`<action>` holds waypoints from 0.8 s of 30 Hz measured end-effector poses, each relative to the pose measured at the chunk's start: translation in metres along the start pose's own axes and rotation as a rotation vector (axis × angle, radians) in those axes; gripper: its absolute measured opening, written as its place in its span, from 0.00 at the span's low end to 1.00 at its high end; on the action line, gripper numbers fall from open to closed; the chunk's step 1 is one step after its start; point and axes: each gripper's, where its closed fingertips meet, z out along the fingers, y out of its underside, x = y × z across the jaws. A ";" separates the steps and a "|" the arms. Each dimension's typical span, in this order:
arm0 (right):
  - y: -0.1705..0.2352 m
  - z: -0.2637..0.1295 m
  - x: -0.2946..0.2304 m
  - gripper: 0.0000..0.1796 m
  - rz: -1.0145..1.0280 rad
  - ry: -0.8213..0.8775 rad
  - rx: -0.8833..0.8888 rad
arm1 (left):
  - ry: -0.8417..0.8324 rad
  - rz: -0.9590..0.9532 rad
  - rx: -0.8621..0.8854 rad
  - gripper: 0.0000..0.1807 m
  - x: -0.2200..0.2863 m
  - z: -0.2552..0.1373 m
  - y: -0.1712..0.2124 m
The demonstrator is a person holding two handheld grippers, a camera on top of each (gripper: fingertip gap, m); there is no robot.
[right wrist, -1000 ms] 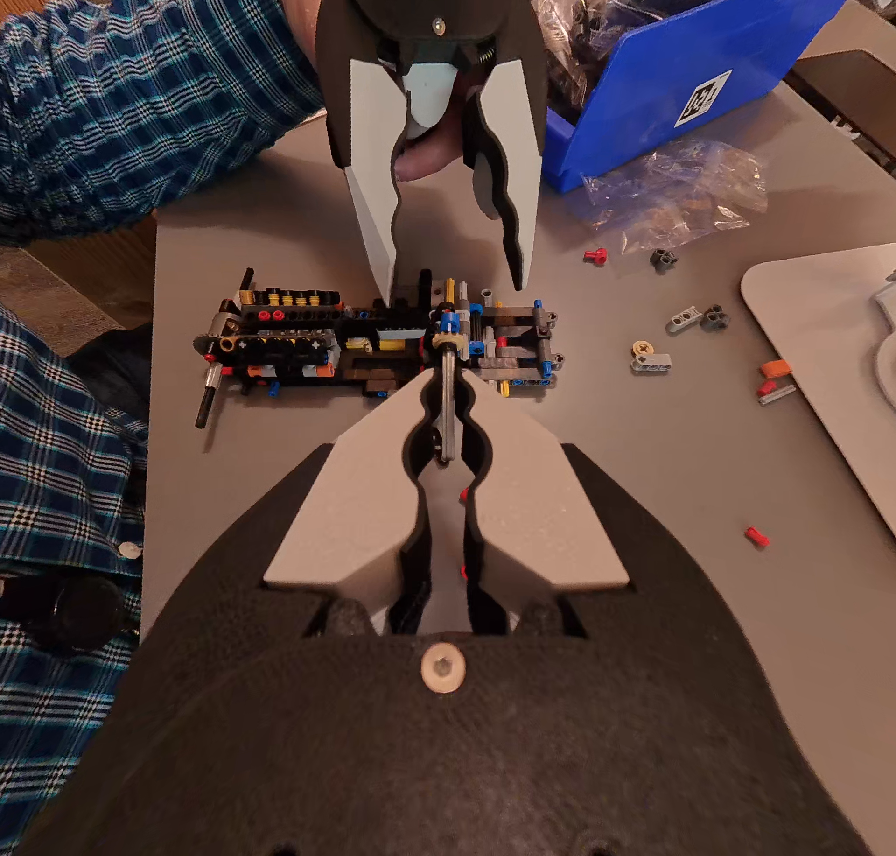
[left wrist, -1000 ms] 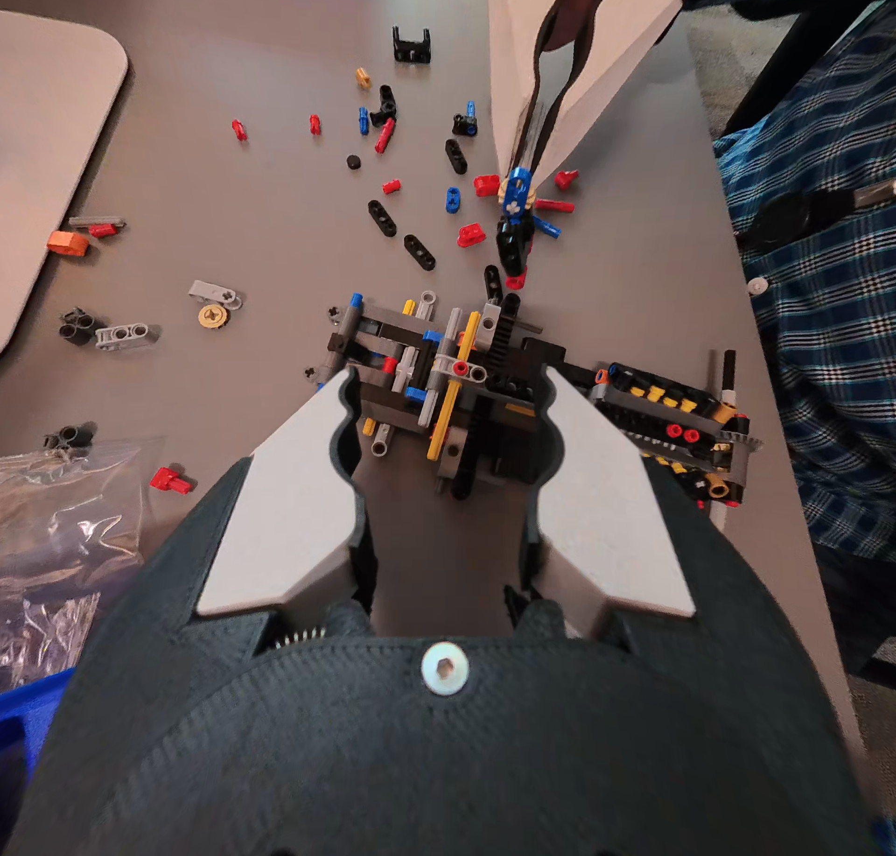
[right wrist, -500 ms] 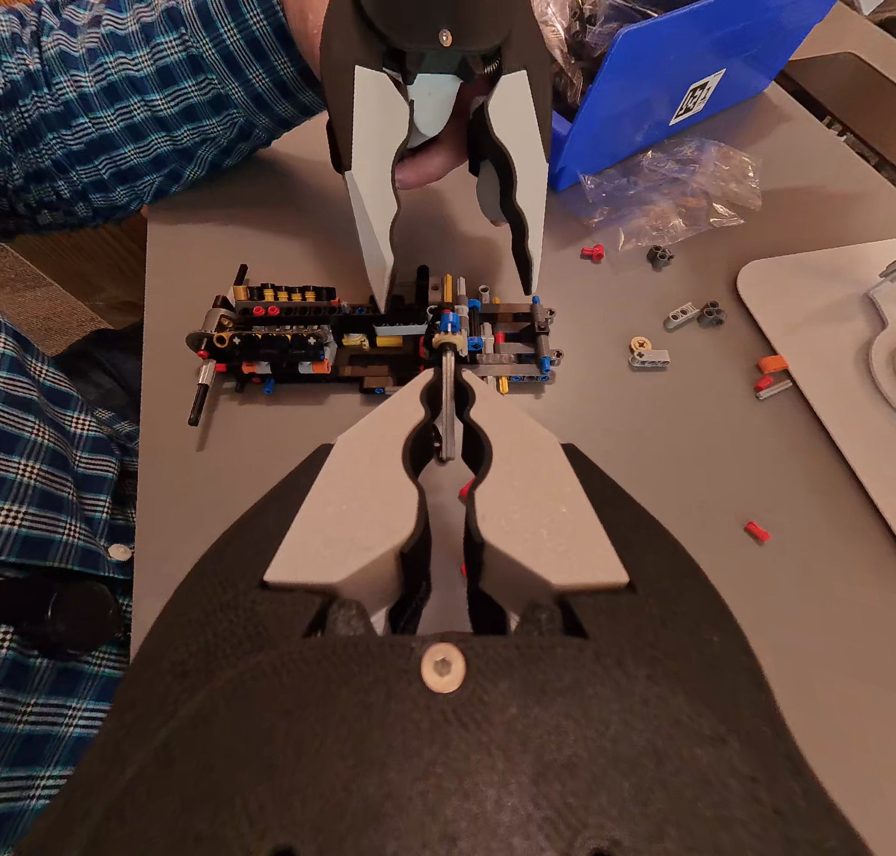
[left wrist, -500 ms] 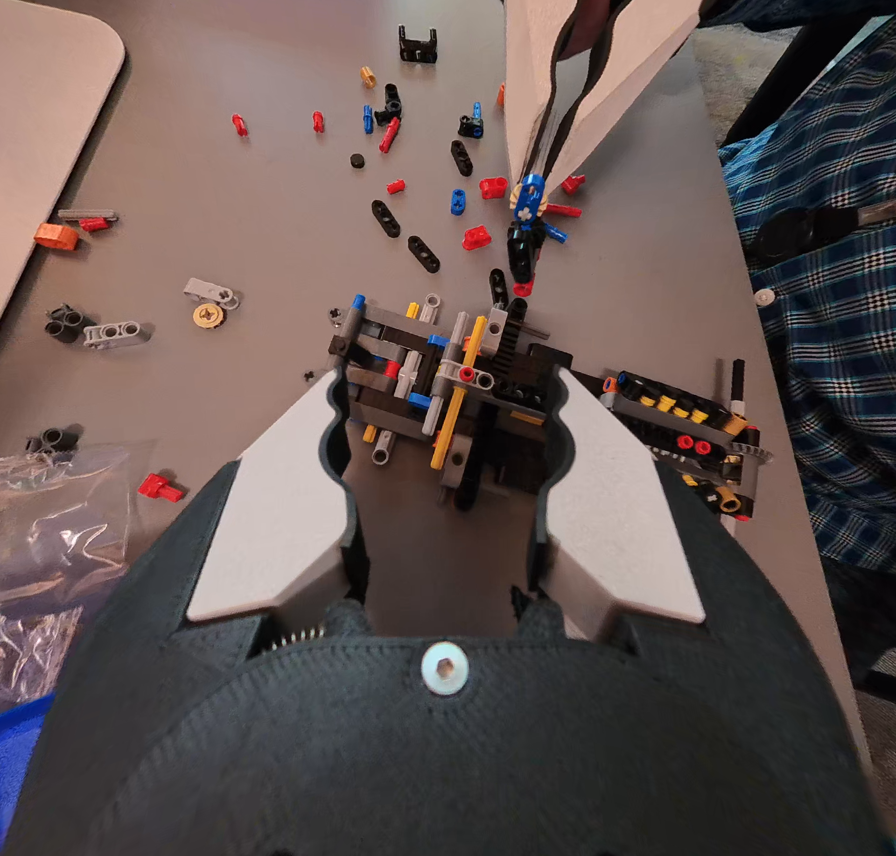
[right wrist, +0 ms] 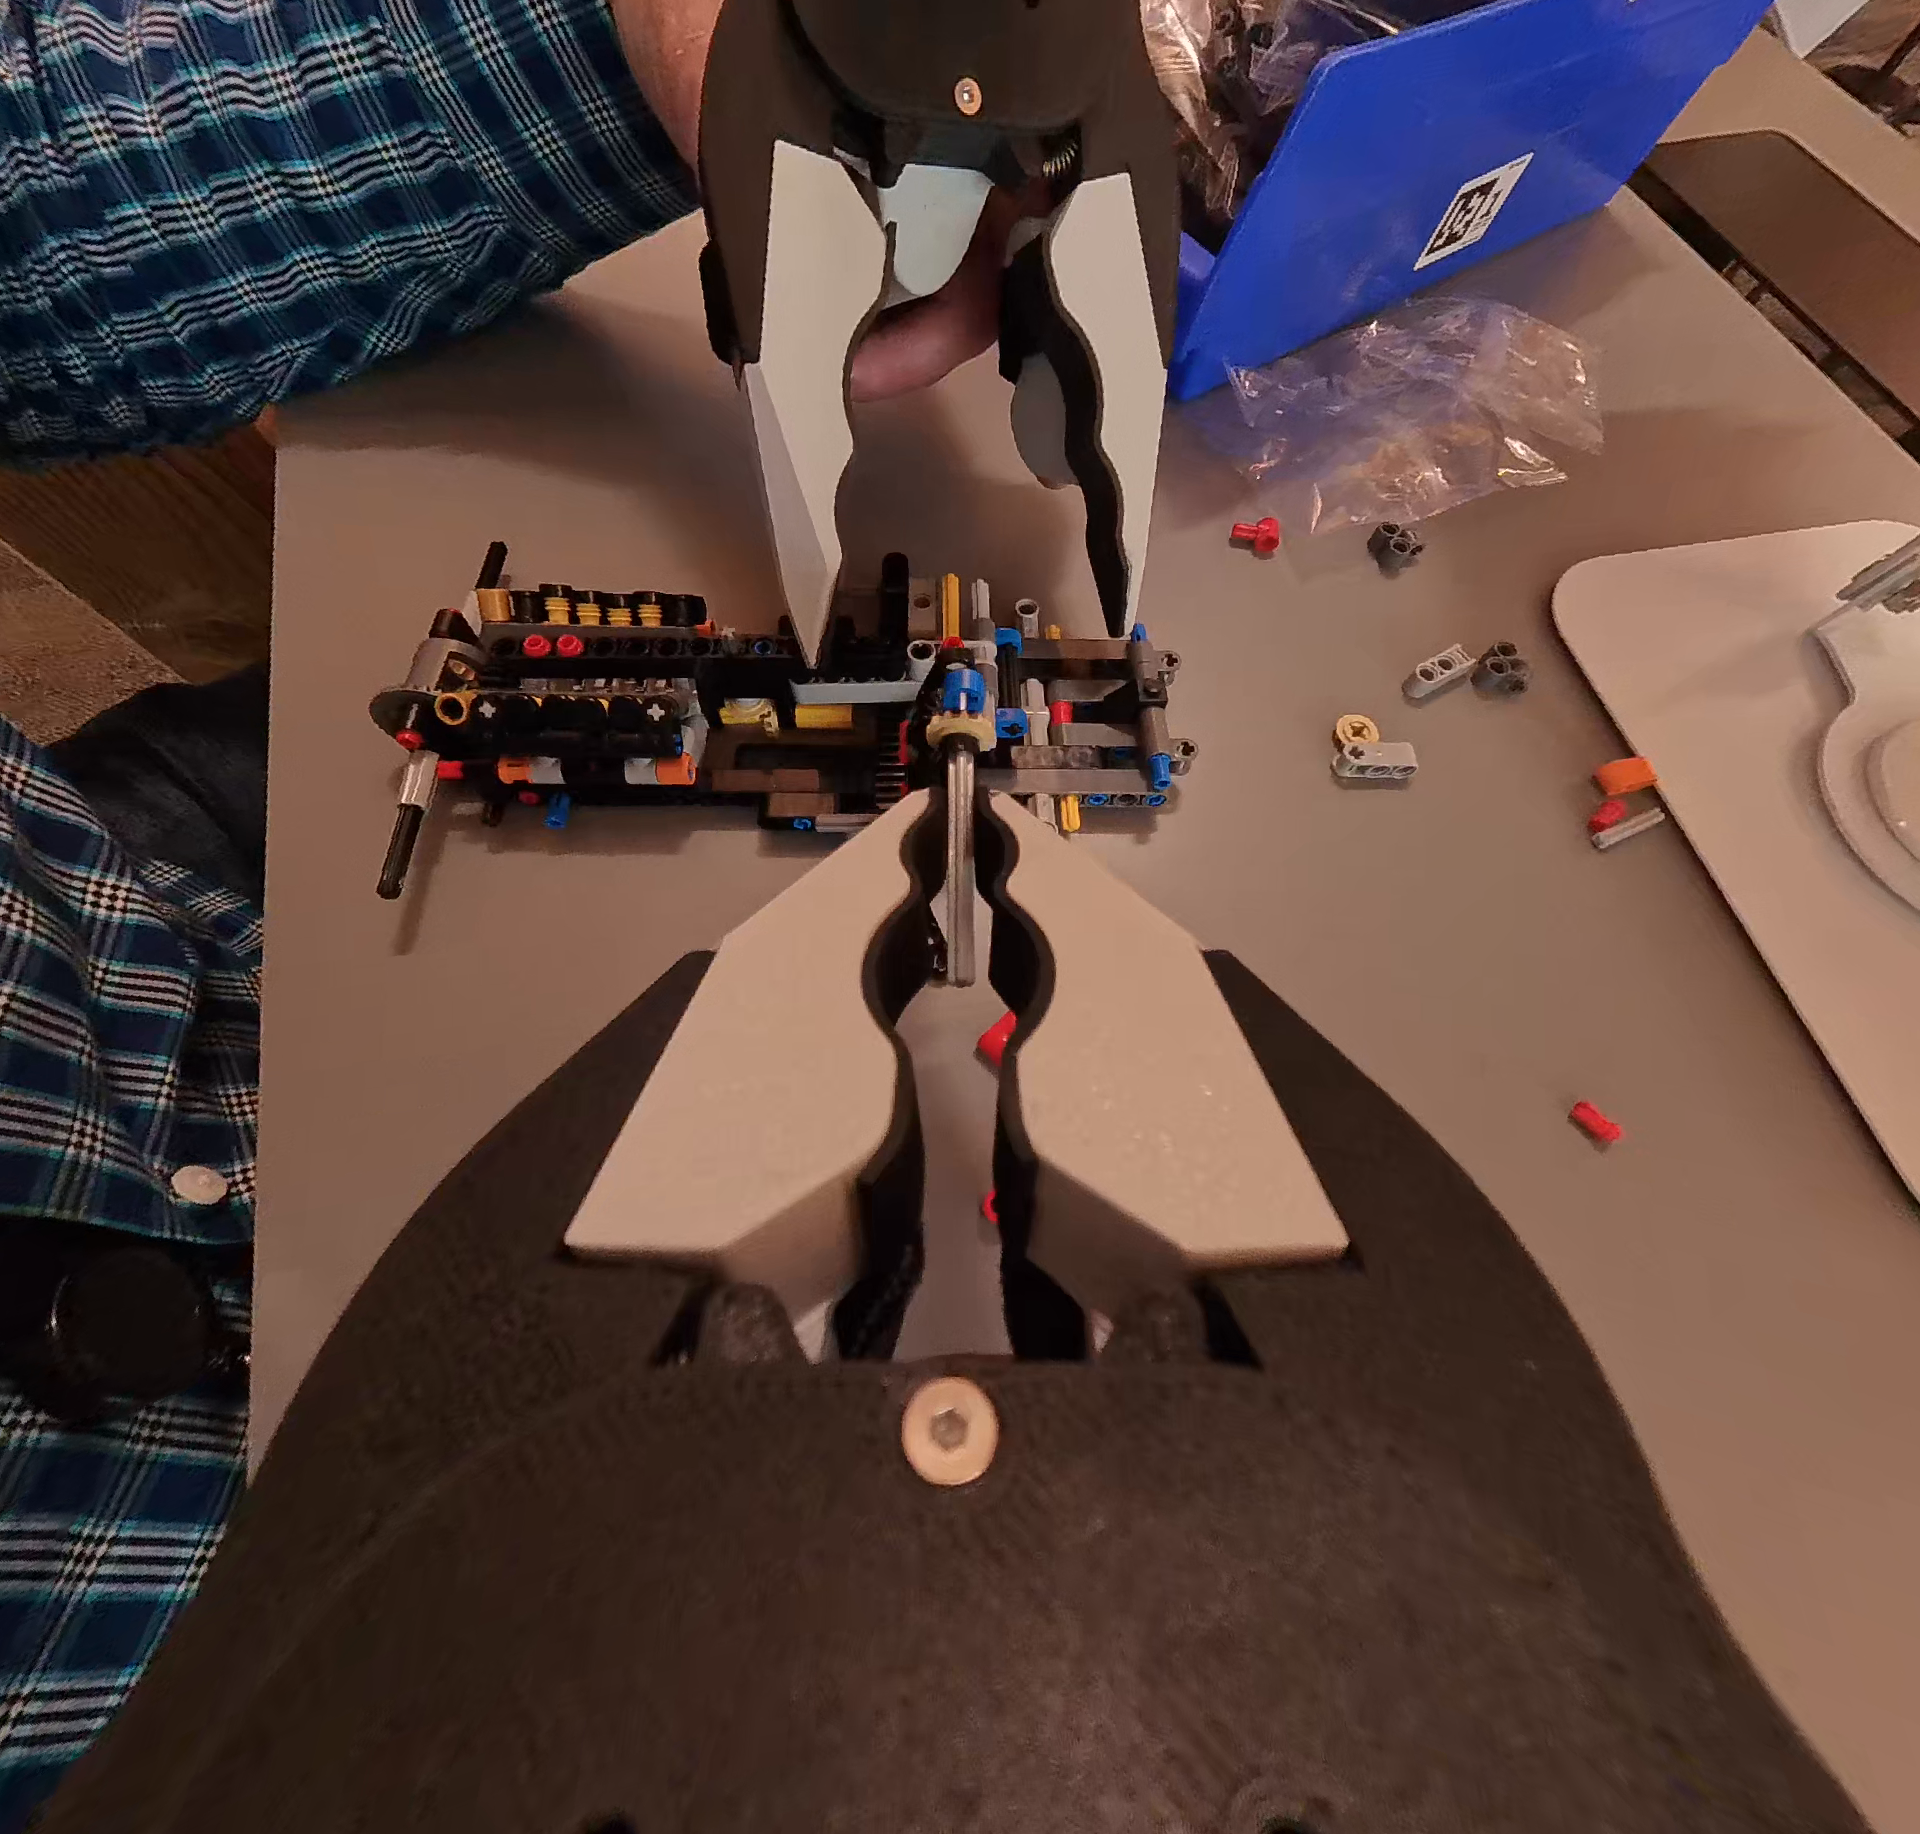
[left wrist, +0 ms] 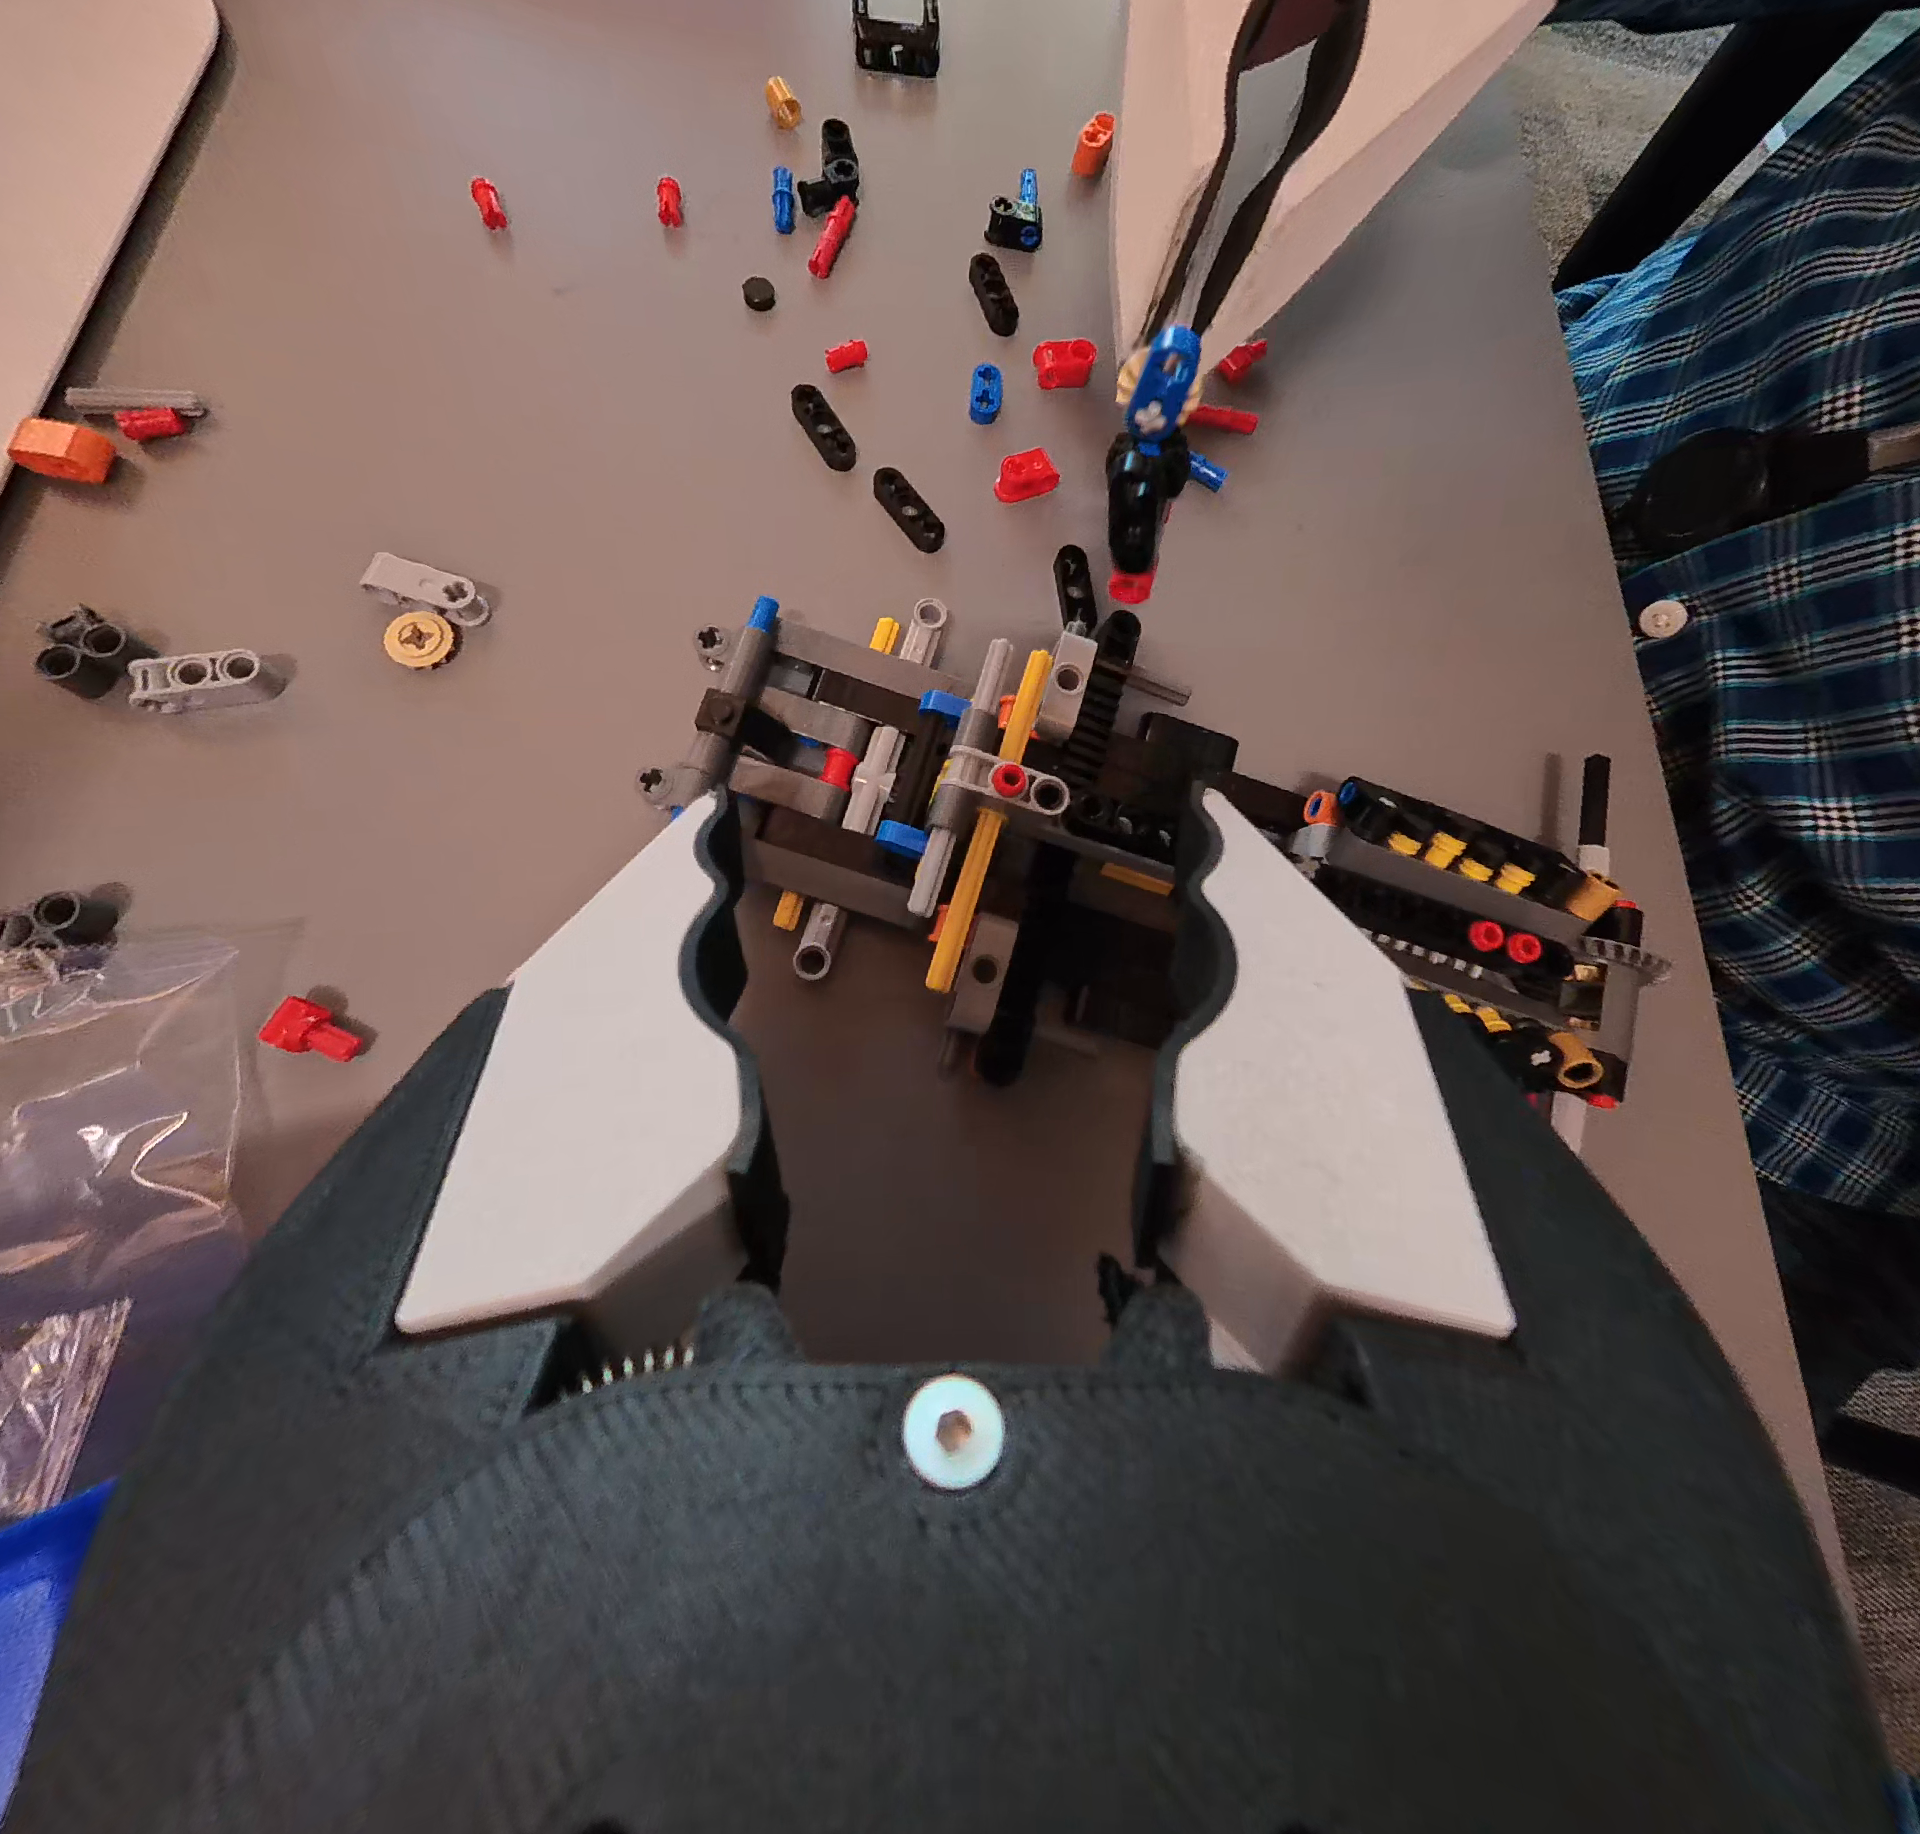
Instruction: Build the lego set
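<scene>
Jaws of the right gripper [right wrist: 958, 813] pinch a grey axle sub-assembly [right wrist: 961, 776] over the lego model [right wrist: 790, 714], which lies mid-desk near the person's edge. Left gripper [left wrist: 951, 818] straddles the model, jaws spread. Risk: unclamped, the model may shift under insertion force, causing misalignment.

I see my left gripper [left wrist: 956, 828] spread wide, its fingers either side of the lego model [left wrist: 1039, 808] on the grey table [left wrist: 416, 413]. Beyond it, the right gripper [left wrist: 1179, 330] pinches a small blue-topped assembly [left wrist: 1153, 454] among loose pieces.
</scene>
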 end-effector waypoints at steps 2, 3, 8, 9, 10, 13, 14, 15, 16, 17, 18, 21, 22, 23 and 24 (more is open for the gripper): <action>0.000 -0.001 0.000 0.00 -0.001 0.003 -0.002 | 0.008 -0.008 0.000 0.46 0.001 0.000 0.001; 0.000 -0.001 0.000 0.00 -0.005 0.007 -0.003 | 0.012 -0.013 0.000 0.46 0.001 0.000 0.001; 0.003 0.001 -0.002 0.00 -0.036 0.021 -0.021 | 0.014 -0.013 -0.002 0.46 0.001 0.000 0.002; 0.003 0.002 -0.002 0.00 -0.038 0.025 -0.019 | 0.016 -0.014 -0.002 0.46 0.001 0.000 0.002; 0.003 0.002 -0.002 0.00 -0.040 0.024 -0.021 | 0.015 -0.013 -0.002 0.46 0.001 0.000 0.002; 0.007 0.005 -0.002 0.00 -0.064 0.031 -0.043 | 0.018 -0.014 -0.004 0.46 0.002 0.000 0.002; 0.008 0.005 -0.001 0.00 -0.070 0.038 -0.052 | 0.019 -0.014 -0.004 0.46 0.002 0.000 0.002; 0.010 0.005 0.001 0.00 -0.074 0.051 -0.059 | 0.020 -0.015 -0.004 0.46 0.002 0.000 0.002; 0.013 0.006 0.004 0.00 -0.074 0.069 -0.073 | 0.021 -0.016 -0.004 0.46 0.002 0.001 0.002; 0.014 0.006 0.006 0.00 -0.076 0.077 -0.080 | 0.023 -0.019 -0.004 0.46 0.002 0.001 0.002; 0.015 0.007 0.005 0.00 -0.075 0.074 -0.077 | 0.025 -0.020 -0.004 0.46 0.003 0.001 0.002; 0.017 0.009 0.006 0.00 -0.080 0.078 -0.079 | 0.028 -0.022 -0.005 0.46 0.003 0.002 0.002; 0.017 0.010 0.007 0.00 -0.084 0.080 -0.081 | 0.031 -0.023 -0.004 0.45 0.003 0.003 0.002; 0.017 0.011 0.007 0.00 -0.089 0.079 -0.081 | 0.032 -0.023 -0.003 0.46 0.003 0.003 0.002; 0.018 0.012 0.006 0.00 -0.095 0.073 -0.083 | 0.034 -0.025 -0.003 0.46 0.003 0.003 0.002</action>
